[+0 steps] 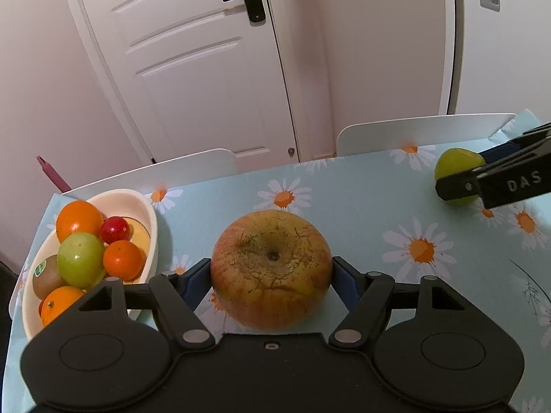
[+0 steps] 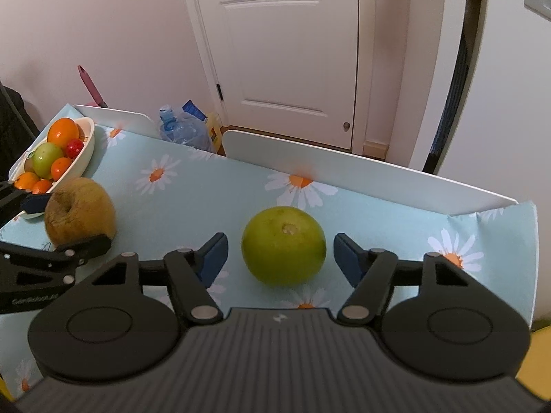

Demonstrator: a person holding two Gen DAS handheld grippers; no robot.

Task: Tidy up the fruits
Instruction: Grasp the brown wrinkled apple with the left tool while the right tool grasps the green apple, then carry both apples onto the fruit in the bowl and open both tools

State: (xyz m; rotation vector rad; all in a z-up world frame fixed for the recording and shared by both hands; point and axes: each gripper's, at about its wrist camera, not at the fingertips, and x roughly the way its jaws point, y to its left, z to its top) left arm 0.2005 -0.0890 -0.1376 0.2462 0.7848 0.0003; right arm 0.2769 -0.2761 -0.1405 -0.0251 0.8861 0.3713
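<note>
A large russet apple (image 1: 271, 268) sits on the daisy tablecloth, and my left gripper (image 1: 271, 277) has both blue pads pressed against its sides. The apple also shows in the right wrist view (image 2: 80, 210). A green round fruit (image 2: 283, 245) lies between the fingers of my right gripper (image 2: 280, 258), which is open with gaps on both sides. The green fruit shows in the left wrist view (image 1: 456, 167) at far right. A cream oval bowl (image 1: 144, 211) at the left holds oranges, a green apple, a kiwi and a small red fruit.
White chair backs (image 1: 423, 130) stand along the table's far edge, with a white door (image 1: 193, 62) behind. A water bottle (image 2: 186, 130) sits on the floor beyond the table. The table's right edge (image 2: 533, 268) is close to my right gripper.
</note>
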